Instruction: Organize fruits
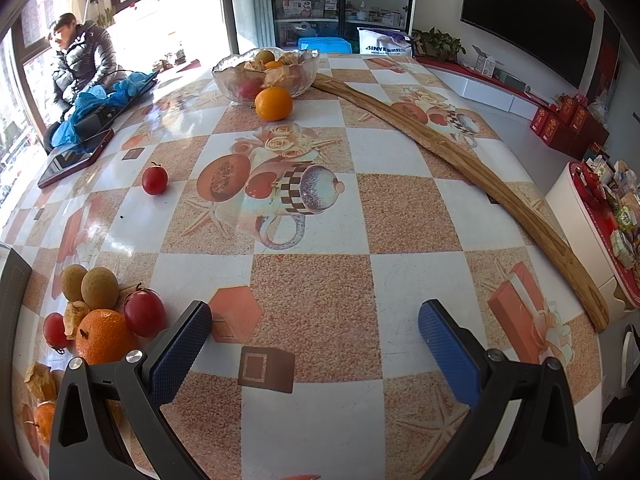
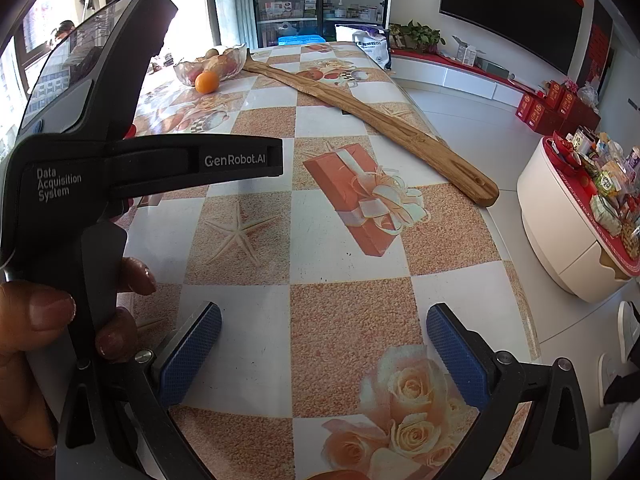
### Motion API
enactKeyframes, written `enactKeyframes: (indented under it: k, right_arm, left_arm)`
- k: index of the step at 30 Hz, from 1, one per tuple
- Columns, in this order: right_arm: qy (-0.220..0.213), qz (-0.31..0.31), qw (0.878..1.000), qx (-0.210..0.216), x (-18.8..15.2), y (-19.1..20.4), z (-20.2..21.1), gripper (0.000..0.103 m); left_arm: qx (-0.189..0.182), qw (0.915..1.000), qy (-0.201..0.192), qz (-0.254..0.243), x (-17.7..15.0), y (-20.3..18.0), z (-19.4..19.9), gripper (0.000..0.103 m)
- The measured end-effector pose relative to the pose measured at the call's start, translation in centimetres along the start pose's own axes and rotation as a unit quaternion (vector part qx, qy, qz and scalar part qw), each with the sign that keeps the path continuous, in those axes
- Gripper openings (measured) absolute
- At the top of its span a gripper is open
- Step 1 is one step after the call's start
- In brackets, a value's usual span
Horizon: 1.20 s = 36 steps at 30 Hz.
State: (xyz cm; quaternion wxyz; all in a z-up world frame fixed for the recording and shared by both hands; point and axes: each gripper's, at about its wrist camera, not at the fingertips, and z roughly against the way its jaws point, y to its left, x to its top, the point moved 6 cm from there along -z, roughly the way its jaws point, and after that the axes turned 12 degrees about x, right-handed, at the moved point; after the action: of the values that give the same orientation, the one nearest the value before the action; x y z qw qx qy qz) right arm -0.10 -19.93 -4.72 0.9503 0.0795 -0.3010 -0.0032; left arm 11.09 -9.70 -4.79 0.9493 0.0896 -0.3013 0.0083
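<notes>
Because the glass bowl [image 1: 266, 76] sits at the table's far end, loose fruit [image 1: 105, 320] waits nearby; the left gripper [image 1: 314, 330] and right gripper [image 2: 323, 330] both hover wide, empty, ready to carry.

Orange mandarin [image 1: 273, 103], red tomato [image 1: 154, 180], tan longans [image 1: 99, 288]; worktop [image 1: 400, 200] checked white and speckled peach; blue-padded black left claw [image 1: 314, 342].

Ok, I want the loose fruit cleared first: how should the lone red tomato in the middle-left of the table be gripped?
Probably take the lone red tomato across its round middle, coming from above with the open left gripper. It stands apart from other fruit, stem up, so both sides look free.
</notes>
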Motion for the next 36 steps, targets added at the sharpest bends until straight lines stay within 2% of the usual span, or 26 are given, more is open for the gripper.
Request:
enactKeyframes:
  k: [3, 5, 8, 10, 15, 18, 23, 26, 29, 32, 33, 35, 36]
  right_arm:
    - [0.0, 0.0, 1.0, 0.0, 0.0, 0.0, 0.0, 0.103]
    - [0.0, 0.0, 1.0, -0.001, 0.0, 0.0, 0.0, 0.103]
    - [0.0, 0.0, 1.0, 0.0, 0.0, 0.0, 0.0, 0.103]
    - [0.0, 0.0, 1.0, 0.0, 0.0, 0.0, 0.0, 0.103]
    - [-0.001, 0.0, 1.0, -0.001, 0.0, 0.0, 0.0, 0.103]
    - [-0.001, 0.0, 1.0, -0.001, 0.0, 0.0, 0.0, 0.103]
    - [-0.001, 0.0, 1.0, 0.0, 0.0, 0.0, 0.0, 0.103]
    - [-0.001, 0.0, 1.0, 0.0, 0.0, 0.0, 0.0, 0.103]
    - [-0.001, 0.0, 1.0, 0.0, 0.0, 0.0, 0.0, 0.103]
    - [-0.001, 0.0, 1.0, -0.001, 0.0, 0.0, 0.0, 0.103]
    - [-0.001, 0.0, 1.0, -0.001, 0.0, 0.0, 0.0, 0.103]
    - [-0.001, 0.0, 1.0, -0.001, 0.0, 0.0, 0.0, 0.103]
    - [-0.001, 0.0, 1.0, -0.001, 0.0, 0.0, 0.0, 0.103]
  left_arm:
    - [0.024, 0.9996, -0.012, -0.01, -0.7, 1.3, 1.6, 0.103]
    - [0.032, 0.9987, -0.036, -0.016, -0.9, 2.5, 3.3, 0.103]
    - [0.059, 0.9955, -0.073, -0.012, -1.6, 5.5, 6.0, 0.103]
    - [0.077, 0.9935, -0.083, -0.002, -2.4, 8.2, 7.1, 0.103]
    - [0.095, 0.9934, -0.031, 0.056, -6.3, 15.3, 6.5, 0.103]
    - [0.096, 0.9927, -0.008, 0.073, -8.2, 17.5, 5.3, 0.103]
    - [0.103, 0.9921, 0.02, 0.069, -8.2, 17.4, 2.5, 0.103]
    - [0.073, 0.9914, 0.041, 0.101, -7.7, 17.6, 1.4, 0.103]
    - [0.075, 0.991, 0.042, 0.102, -7.7, 18.0, 1.3, 0.103]
    - [0.073, 0.9904, 0.062, 0.1, -7.5, 18.1, 1.2, 0.103]
    - [0.073, 0.99, 0.064, 0.102, -7.5, 18.1, 1.2, 0.101]
    - [0.076, 0.991, 0.049, 0.098, -7.5, 18.0, 1.8, 0.087]
    - [0.077, 0.9919, 0.04, 0.092, -7.4, 17.8, 2.3, 0.07]
